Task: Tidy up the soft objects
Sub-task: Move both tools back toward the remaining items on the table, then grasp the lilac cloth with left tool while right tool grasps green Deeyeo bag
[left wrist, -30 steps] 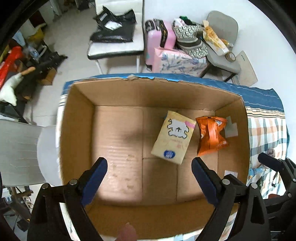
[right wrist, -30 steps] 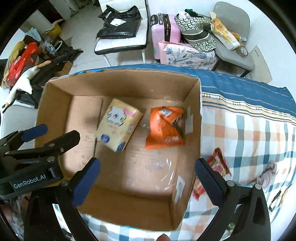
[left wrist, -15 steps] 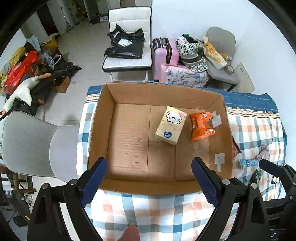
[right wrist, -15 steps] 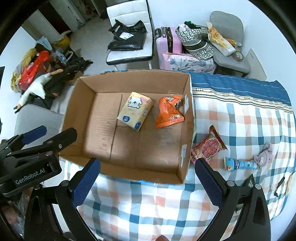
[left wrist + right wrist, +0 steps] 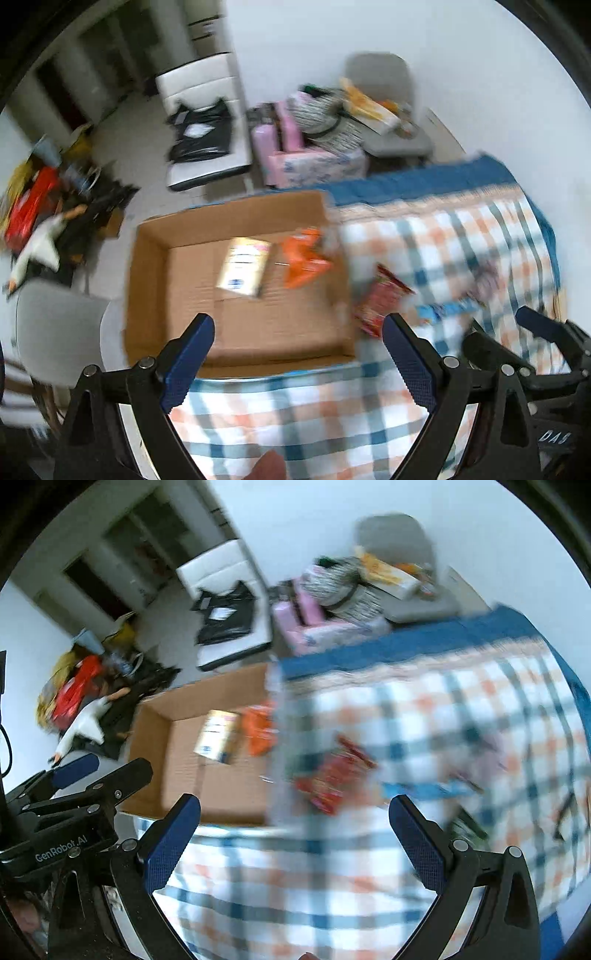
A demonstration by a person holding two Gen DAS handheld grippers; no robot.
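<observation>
Both pictures are blurry. The left tongs are wide apart and hold nothing. They hang above the near edge of a brown cardboard box. The right tongs are wide apart too, and empty. They hang over the checked cloth that covers the bench.

The box sits on the left part of the cloth. Inside it lie a yellow pack and an orange bag, side by side near the far right corner.

Just outside the box, by its right wall, a red snack bag lies on the cloth. A little blue thing lies just to the right of the red bag. It is too blurry to tell what it is.

Behind the bench stand a white chair and a gray chair, both with stuff on them.
</observation>
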